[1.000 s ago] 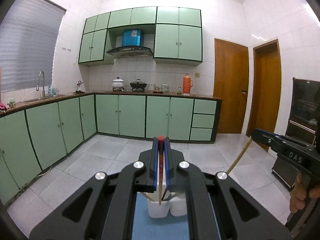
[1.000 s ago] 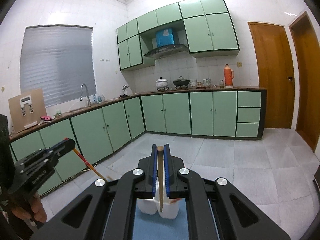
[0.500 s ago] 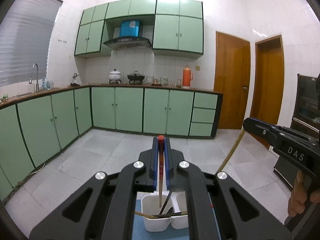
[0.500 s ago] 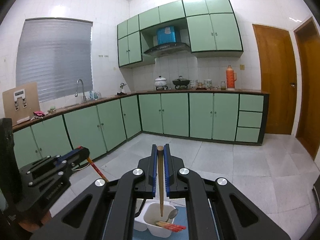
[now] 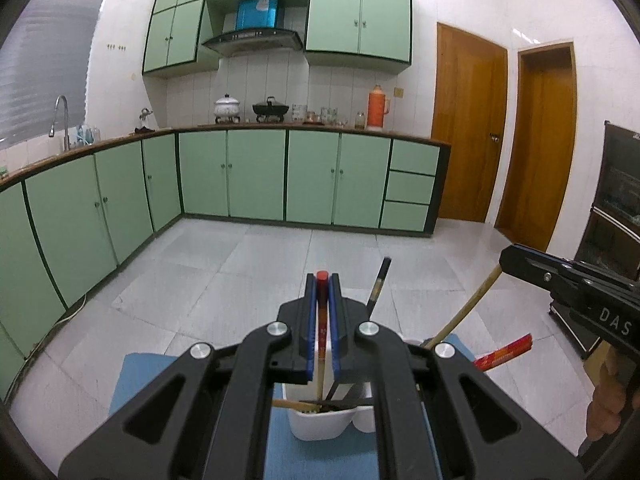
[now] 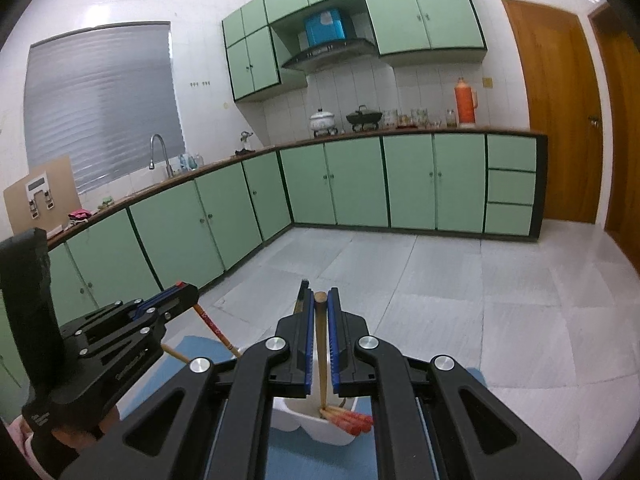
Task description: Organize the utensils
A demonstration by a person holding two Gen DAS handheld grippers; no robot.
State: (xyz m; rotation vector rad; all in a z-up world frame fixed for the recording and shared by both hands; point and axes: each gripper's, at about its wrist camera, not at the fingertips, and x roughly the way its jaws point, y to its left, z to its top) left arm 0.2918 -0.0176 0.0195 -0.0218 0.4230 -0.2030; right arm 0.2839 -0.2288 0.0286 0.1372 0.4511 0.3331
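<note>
My left gripper (image 5: 322, 280) is shut on a red-topped chopstick (image 5: 321, 336) whose lower end dips into the white utensil holder (image 5: 320, 424). My right gripper (image 6: 319, 298) is shut on a plain wooden chopstick (image 6: 320, 344) that reaches into the same holder (image 6: 316, 426). Red-tipped chopsticks (image 6: 352, 422) and a dark utensil (image 5: 378, 284) stand in the holder. Each gripper shows in the other's view: the right gripper (image 5: 516, 258) at the right, the left gripper (image 6: 182, 292) at the left.
The holder stands on a blue mat (image 5: 132, 376) on a pale surface. Green kitchen cabinets (image 5: 256, 176) run along the far wall and left side. Wooden doors (image 5: 468, 128) are at the right, a dark cabinet (image 5: 616, 208) at the far right.
Both grippers have come down toward the holder with their chopsticks. The holder and the utensils in it have risen into view, and both chopstick ends now reach into it.
</note>
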